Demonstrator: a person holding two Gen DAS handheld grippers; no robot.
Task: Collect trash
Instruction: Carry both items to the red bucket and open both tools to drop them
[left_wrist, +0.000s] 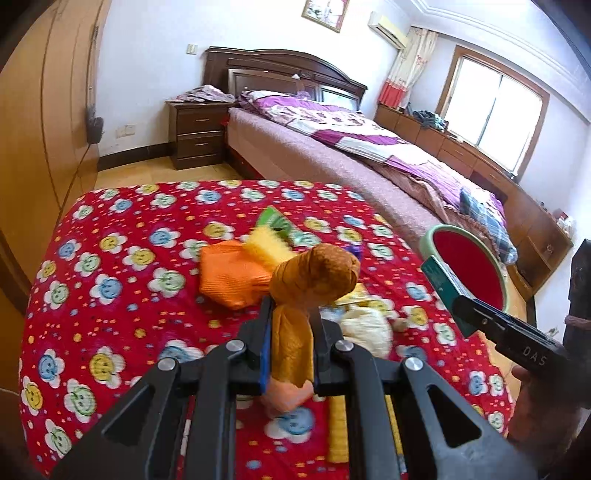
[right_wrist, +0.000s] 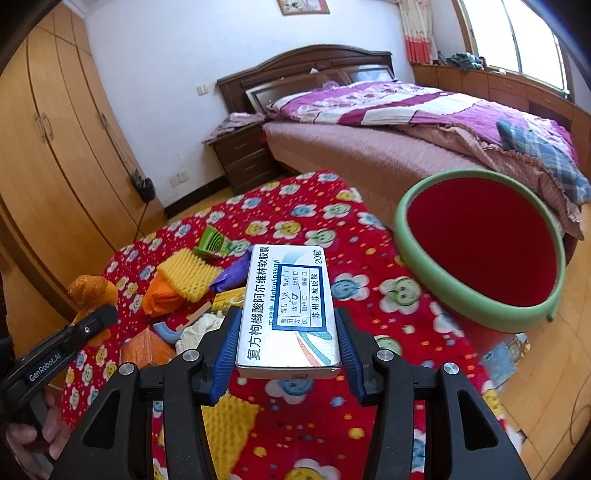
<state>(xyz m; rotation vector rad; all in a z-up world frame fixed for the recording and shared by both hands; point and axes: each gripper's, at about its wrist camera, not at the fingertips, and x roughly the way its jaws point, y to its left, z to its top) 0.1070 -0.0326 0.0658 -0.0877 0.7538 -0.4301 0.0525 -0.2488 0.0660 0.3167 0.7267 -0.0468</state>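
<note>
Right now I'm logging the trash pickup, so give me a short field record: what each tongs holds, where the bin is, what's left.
left tongs: shut on orange cloth bundle
right tongs: shut on medicine box
bin: red, green rim, empty as far as visible, right of the table
table cover: red, flower print
left on table: yellow foam net, orange pouch, green packet, white crumpled wad

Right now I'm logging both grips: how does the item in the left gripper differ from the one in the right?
The left gripper pinches a soft, crumpled orange-brown wrapper; the right gripper clamps a rigid, flat white medicine box. The wrapper stands upright, the box lies flat. Both are lifted above the red floral cloth.
</note>
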